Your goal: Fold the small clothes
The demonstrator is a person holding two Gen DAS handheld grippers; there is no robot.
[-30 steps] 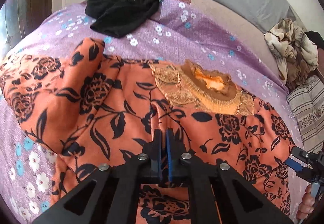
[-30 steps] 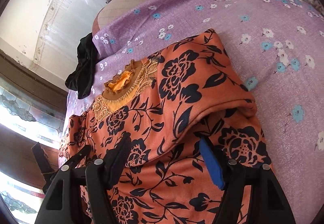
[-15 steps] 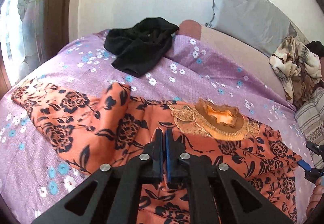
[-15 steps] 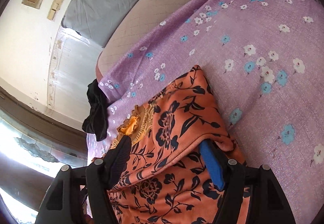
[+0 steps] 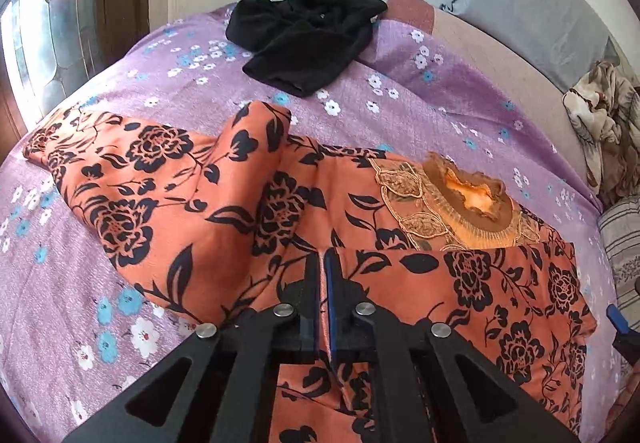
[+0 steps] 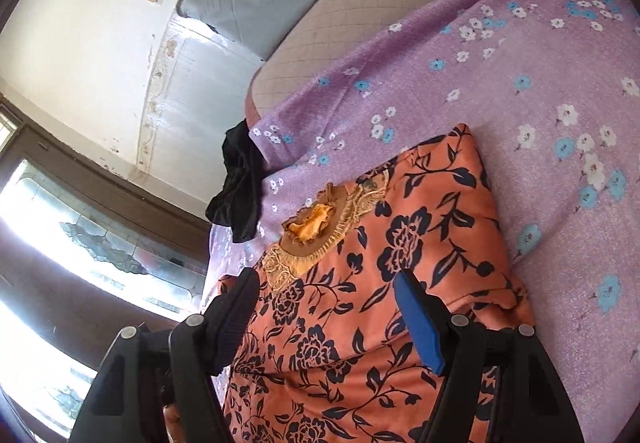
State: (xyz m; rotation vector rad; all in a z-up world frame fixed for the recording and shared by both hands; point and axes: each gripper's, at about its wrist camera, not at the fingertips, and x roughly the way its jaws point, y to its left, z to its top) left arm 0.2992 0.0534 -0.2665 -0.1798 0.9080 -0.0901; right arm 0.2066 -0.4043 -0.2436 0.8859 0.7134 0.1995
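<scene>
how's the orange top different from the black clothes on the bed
The orange top is printed with black flowers and has a gold trimmed neckline; the black clothes are plain. The orange top lies spread out and partly folded near the grippers, while the black clothes sit crumpled in a heap farther back. The left gripper pinches the orange top; nothing touches the black clothes. Both rest on the purple sheet.

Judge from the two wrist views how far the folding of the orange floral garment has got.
Done: one sleeve side lies folded in over the orange floral garment. In hand: the left gripper pinches its fabric; the right gripper stands open over it. Left: the spread sleeve, then the black garment.
</scene>
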